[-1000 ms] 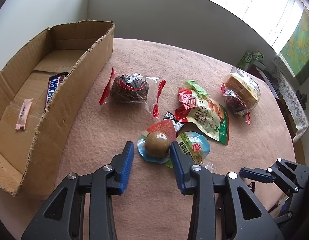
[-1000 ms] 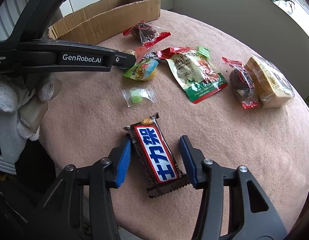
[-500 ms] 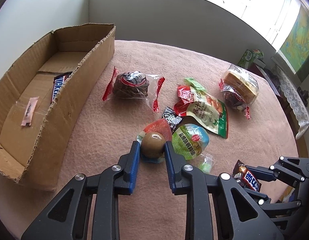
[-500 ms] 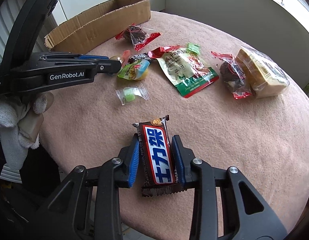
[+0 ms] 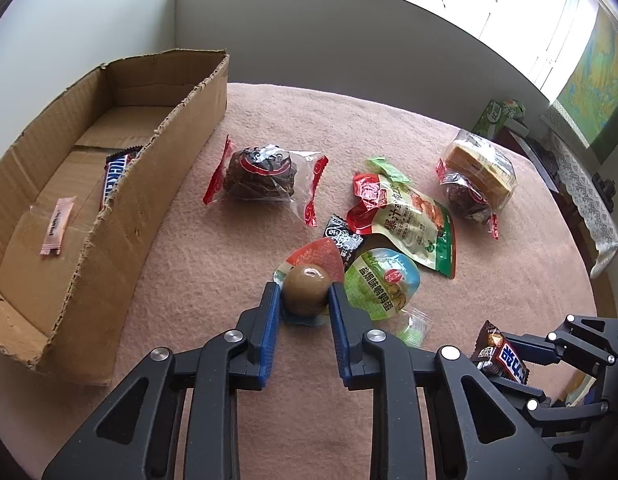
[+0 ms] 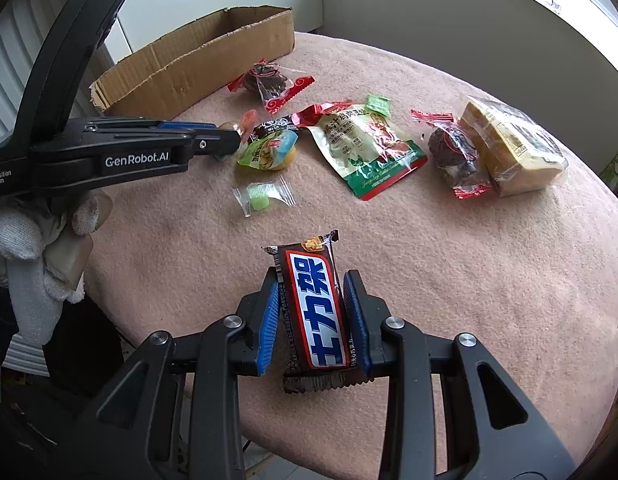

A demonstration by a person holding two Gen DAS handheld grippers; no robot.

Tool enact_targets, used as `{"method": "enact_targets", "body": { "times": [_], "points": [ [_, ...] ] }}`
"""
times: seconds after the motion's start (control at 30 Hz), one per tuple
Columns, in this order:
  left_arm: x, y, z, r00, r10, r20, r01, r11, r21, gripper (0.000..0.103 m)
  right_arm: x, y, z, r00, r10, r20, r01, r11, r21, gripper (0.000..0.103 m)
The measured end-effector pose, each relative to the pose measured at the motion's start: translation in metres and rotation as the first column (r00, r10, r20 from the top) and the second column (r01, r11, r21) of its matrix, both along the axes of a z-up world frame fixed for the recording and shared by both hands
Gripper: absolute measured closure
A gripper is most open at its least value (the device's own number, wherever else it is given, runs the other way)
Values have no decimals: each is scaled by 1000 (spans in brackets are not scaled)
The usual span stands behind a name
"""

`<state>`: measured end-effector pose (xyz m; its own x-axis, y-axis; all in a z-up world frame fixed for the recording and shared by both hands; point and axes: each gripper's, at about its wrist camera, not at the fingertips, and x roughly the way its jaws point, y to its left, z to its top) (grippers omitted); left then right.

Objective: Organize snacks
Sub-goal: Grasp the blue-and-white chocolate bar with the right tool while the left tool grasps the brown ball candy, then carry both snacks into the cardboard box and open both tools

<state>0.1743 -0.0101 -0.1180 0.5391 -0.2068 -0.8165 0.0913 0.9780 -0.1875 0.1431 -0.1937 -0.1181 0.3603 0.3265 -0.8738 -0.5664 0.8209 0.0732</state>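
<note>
My left gripper is shut on a brown packaged egg that lies on the pink tablecloth. My right gripper is shut on a brown Snickers bar and holds it just above the cloth; the bar also shows in the left wrist view. An open cardboard box stands at the left, with another Snickers bar and a pink sachet inside. The left gripper also shows in the right wrist view.
On the cloth lie a dark cake in a clear wrapper, a green and red pouch, a green egg pack, a green candy, a bread pack and a dark wrapped cake. The table edge runs at the right.
Both grippers closed: the left on the brown egg, the right on the Snickers bar. The right gripper has lifted the bar slightly.
</note>
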Motion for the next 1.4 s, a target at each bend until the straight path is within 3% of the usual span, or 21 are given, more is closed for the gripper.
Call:
{"method": "enact_targets", "body": {
  "times": [0.27, 0.67, 1.07, 1.4],
  "points": [
    [-10, 6, 7, 1000, 11, 19, -11, 1000, -5, 80, 0, 1, 16, 1000, -14, 23, 14, 1000, 23, 70],
    [-28, 53, 59, 990, 55, 127, -53, 998, -19, 80, 25, 26, 70, 994, 6, 108, -14, 997, 78, 70],
    [-25, 126, 71, 972, 174, 158, -181, 983, 36, 80, 70, 110, 108, 990, 62, 129, -82, 985, 152, 70],
    [-11, 169, 57, 960, 243, 140, -251, 967, 40, 80, 101, 200, 97, 987, 122, 100, -134, 984, 121, 70]
  ]
}}
